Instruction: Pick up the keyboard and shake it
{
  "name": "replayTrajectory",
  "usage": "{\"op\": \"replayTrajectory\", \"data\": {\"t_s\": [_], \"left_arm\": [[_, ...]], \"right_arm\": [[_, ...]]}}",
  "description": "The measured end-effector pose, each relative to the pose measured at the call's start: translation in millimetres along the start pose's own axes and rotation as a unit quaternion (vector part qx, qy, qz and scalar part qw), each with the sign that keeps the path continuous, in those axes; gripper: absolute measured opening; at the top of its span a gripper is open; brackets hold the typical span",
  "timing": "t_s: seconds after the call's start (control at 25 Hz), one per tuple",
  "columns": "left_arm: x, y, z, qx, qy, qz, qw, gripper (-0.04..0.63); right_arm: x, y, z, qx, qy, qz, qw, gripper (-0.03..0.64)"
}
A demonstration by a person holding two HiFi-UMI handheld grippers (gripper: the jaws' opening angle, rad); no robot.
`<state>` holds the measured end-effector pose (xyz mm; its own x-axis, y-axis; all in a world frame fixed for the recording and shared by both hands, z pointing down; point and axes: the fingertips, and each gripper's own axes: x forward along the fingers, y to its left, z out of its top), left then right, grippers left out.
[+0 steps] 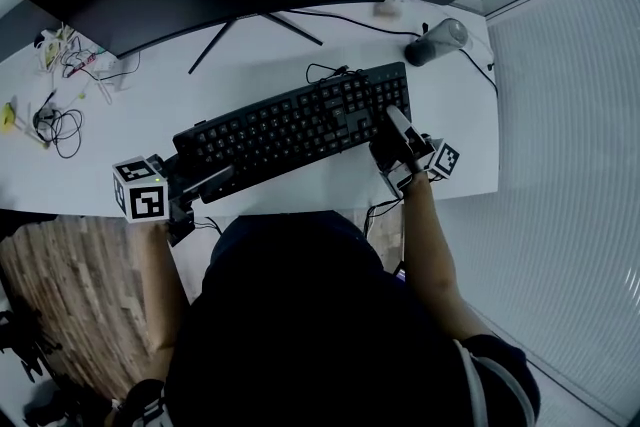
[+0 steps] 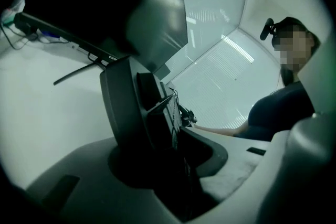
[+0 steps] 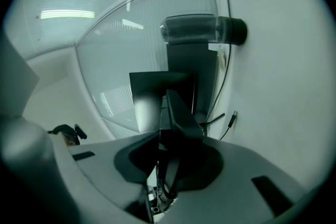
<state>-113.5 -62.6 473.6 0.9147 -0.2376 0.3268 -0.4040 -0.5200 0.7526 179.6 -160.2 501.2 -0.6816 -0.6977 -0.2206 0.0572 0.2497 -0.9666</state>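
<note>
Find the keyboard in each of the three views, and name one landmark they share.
Head view: the keyboard runs slantwise across the middle of the picture.
Left gripper view: seen end-on at the centre, clamped between the jaws.
Right gripper view: end-on just below the centre, again clamped between the jaws.
Shared landmark: the white desk.

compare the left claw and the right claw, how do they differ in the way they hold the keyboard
The left claw clamps the left end of the keyboard; the right claw clamps its right end, by the number pad. The left claw reaches in sideways along the keyboard; the right claw reaches away from the person, over the keys. Shared: both are shut on the keyboard.
</note>
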Motion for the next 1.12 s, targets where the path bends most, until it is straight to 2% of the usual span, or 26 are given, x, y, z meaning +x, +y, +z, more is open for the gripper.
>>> {"op": "replayTrajectory", "data": {"t_s": [0.16,0.36,0.56,0.88,1.12], "left_arm": [[13.0,16.7,-18.9,-0.041,-0.021,-0.049,0.9977,0.160],[26.4,31.9,-31.4,-0.084,-0.040,-0.106,0.9900,0.160],[37.3,36.4,-42.2,-0.109,-0.057,-0.138,0.9828,0.163],[30.9,36.8,-46.8,-0.108,-0.053,-0.123,0.9851,0.163],[25.0,40.5,-39.2,-0.091,-0.029,-0.075,0.9926,0.170]], "right_arm": [[1.7,29.1,4.8,-0.062,0.031,-0.033,0.997,0.091],[14.1,69.3,3.9,-0.144,0.064,-0.058,0.986,0.091],[23.5,87.9,2.2,-0.191,0.090,-0.069,0.975,0.091],[16.9,70.8,-1.8,-0.158,0.076,-0.064,0.982,0.089],[-3.0,32.8,0.6,-0.066,0.005,-0.055,0.996,0.087]]}}
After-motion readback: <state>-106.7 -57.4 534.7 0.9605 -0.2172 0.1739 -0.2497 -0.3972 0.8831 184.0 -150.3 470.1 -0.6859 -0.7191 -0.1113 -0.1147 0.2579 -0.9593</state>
